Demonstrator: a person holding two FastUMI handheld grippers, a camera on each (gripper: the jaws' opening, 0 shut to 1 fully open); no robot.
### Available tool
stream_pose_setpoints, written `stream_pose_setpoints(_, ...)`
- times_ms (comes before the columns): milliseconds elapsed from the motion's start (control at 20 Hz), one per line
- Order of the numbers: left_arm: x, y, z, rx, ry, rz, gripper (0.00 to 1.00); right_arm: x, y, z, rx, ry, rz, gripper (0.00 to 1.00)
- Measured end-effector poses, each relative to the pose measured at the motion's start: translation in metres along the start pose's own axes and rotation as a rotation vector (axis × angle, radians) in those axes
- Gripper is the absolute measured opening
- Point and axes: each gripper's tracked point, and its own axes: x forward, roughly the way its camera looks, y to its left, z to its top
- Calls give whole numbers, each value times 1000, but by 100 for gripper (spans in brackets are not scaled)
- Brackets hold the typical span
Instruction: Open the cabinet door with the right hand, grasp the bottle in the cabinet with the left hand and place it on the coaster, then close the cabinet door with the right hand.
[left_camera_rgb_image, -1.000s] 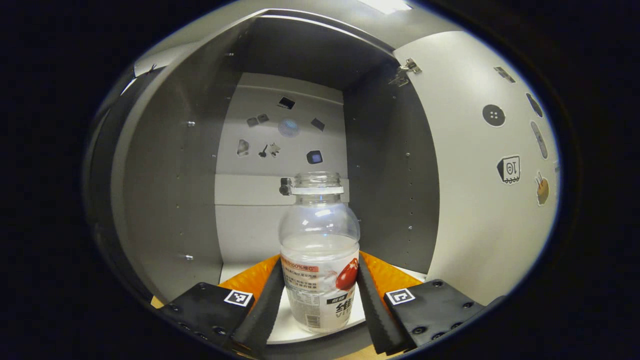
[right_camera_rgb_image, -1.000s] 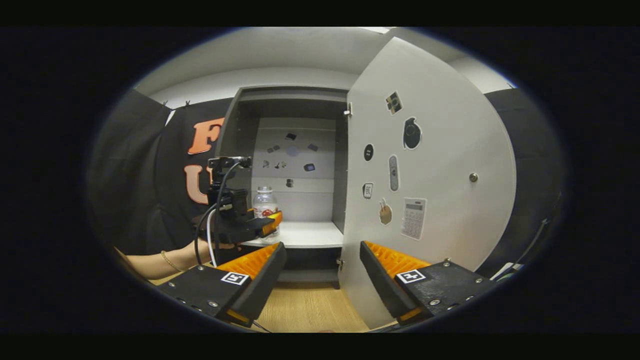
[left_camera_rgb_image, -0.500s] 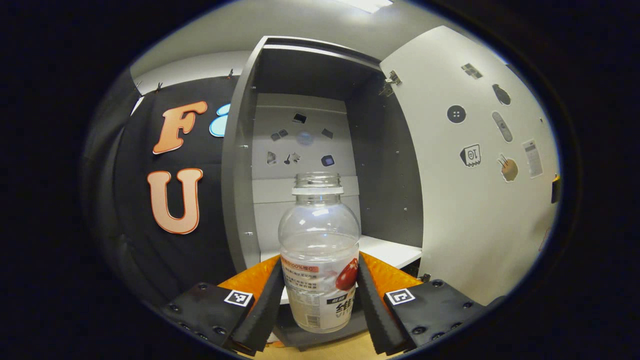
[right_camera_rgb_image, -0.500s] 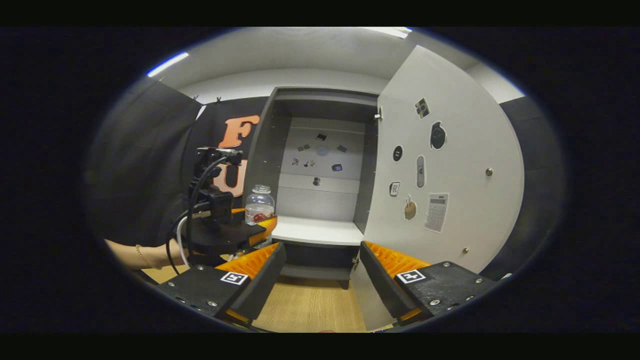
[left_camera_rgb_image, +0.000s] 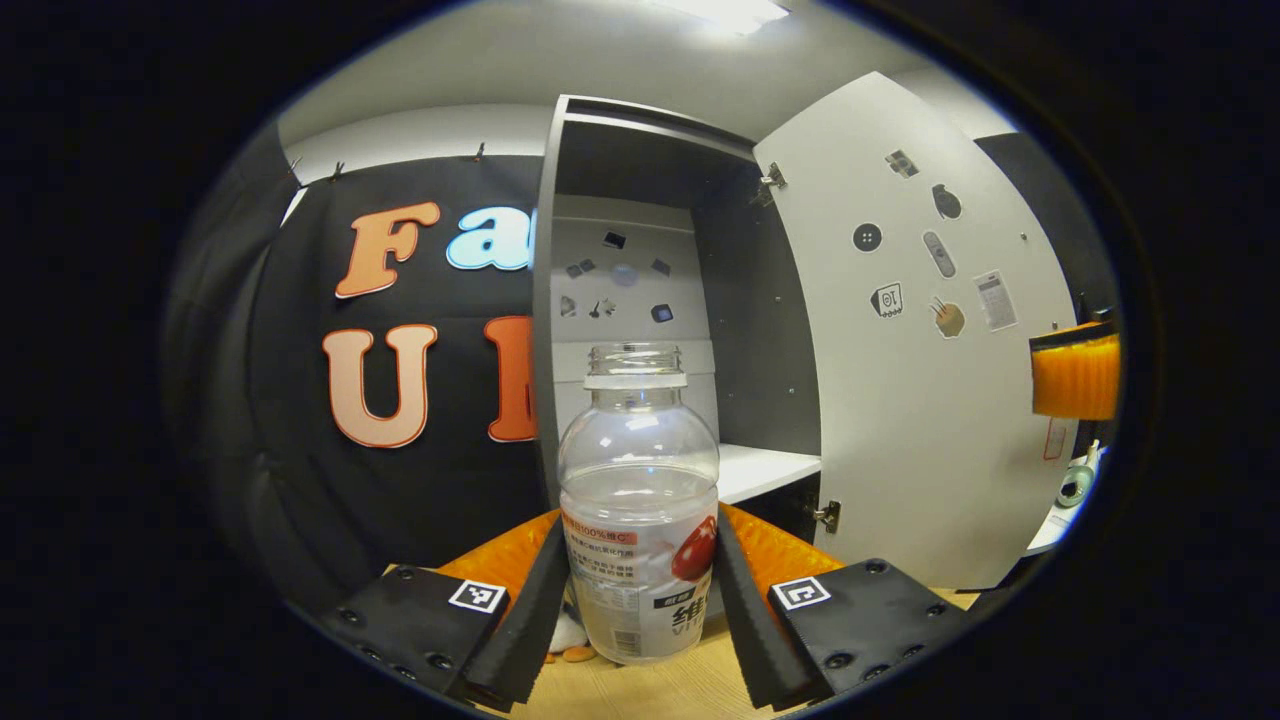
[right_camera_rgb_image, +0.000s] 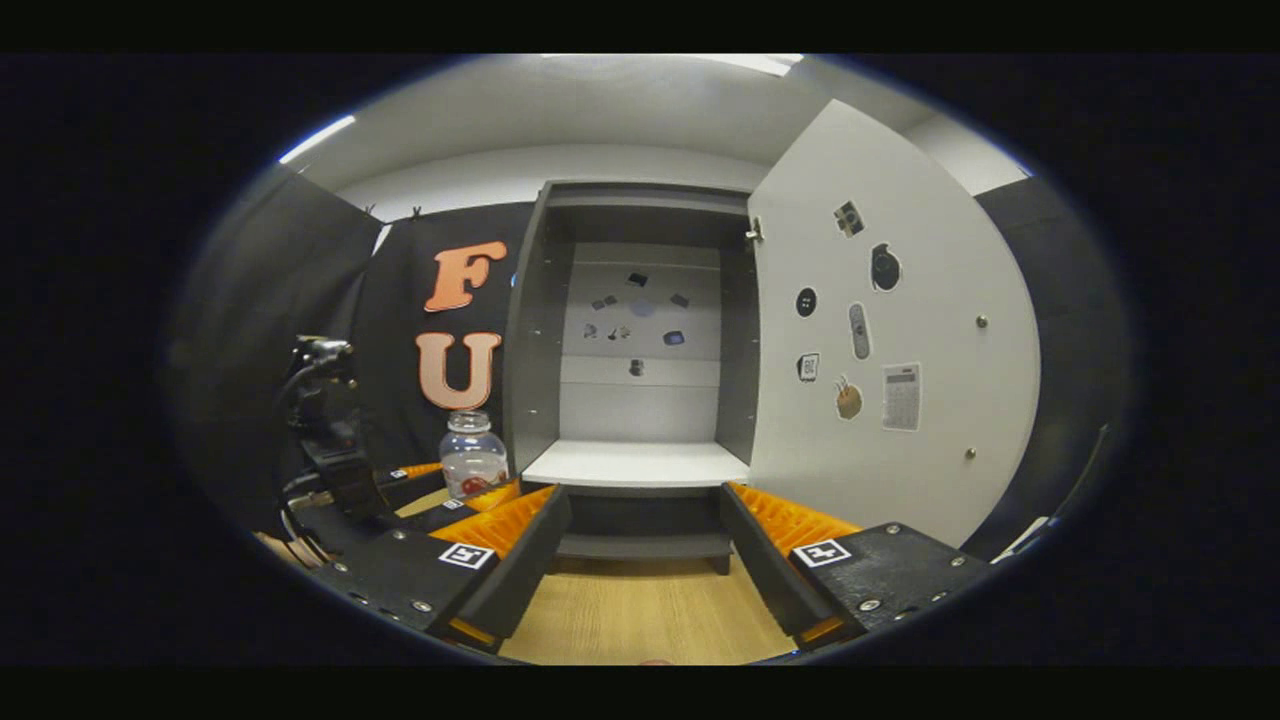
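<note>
**Q:** Left gripper view: report the jaw state and the position of the bottle.

**A:** The left gripper (left_camera_rgb_image: 640, 600) is closed on the bottle (left_camera_rgb_image: 640, 510). Both fingers press the labelled lower body, one on each side. The bottle is upright, uncapped, and clear of the cabinet (left_camera_rgb_image: 640, 200). It hangs above the wooden tabletop (left_camera_rgb_image: 650, 690) in front of the cabinet's left edge. The cabinet door (left_camera_rgb_image: 920, 400) stands wide open to the right. A small pale object with an orange part lies on the tabletop just behind the bottle's base; it is too hidden to identify as the coaster.

**Q:** Right gripper view?

**A:** The right gripper (right_camera_rgb_image: 645, 560) has its jaws wide apart and holds nothing. It faces the open cabinet (right_camera_rgb_image: 640, 330), whose shelf (right_camera_rgb_image: 635, 465) is bare. The door (right_camera_rgb_image: 900, 330) is swung out at the right. The left gripper (right_camera_rgb_image: 430, 495) appears at the left with the bottle (right_camera_rgb_image: 473, 455) in its grip, to the left of the cabinet and low over the tabletop (right_camera_rgb_image: 640, 620).

**Q:** Handling properties of the bottle?

**A:** Judged to be thin clear plastic, apparently empty or nearly so, therefore light. The wall will likely flex under excess force, and the label wrap may be slippery. The open mouth requires that the bottle stay vertical. The present hold on the straight lower body is the correct zone; avoid the rounded shoulder and the neck.

**Q:** Next requirement?

**A:** Locate the coaster, lower the bottle flat onto it, then release.
</note>
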Motion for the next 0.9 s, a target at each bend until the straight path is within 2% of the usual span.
stream_pose_setpoints(150, -29, 13, -24, -8, -8, -1, 82, -9, 9, -19, 15, 53, -40, 96)
stream_pose_setpoints(200, -39, 16, -35, -13, -10, -3, 82, -11, 10, -25, 14, 69, -59, 93)
stream_pose_setpoints(450, -74, 16, -105, -31, 37, -25, 82, -28, 18, -43, 48, 106, -114, 93)
stream_pose_setpoints(650, -86, 15, -154, -62, 84, -30, 82, -30, 28, -52, 50, 129, -106, 93)
stream_pose_setpoints(900, -88, 27, -205, -93, 132, 11, 82, -24, 40, -68, 49, 167, -63, 93)
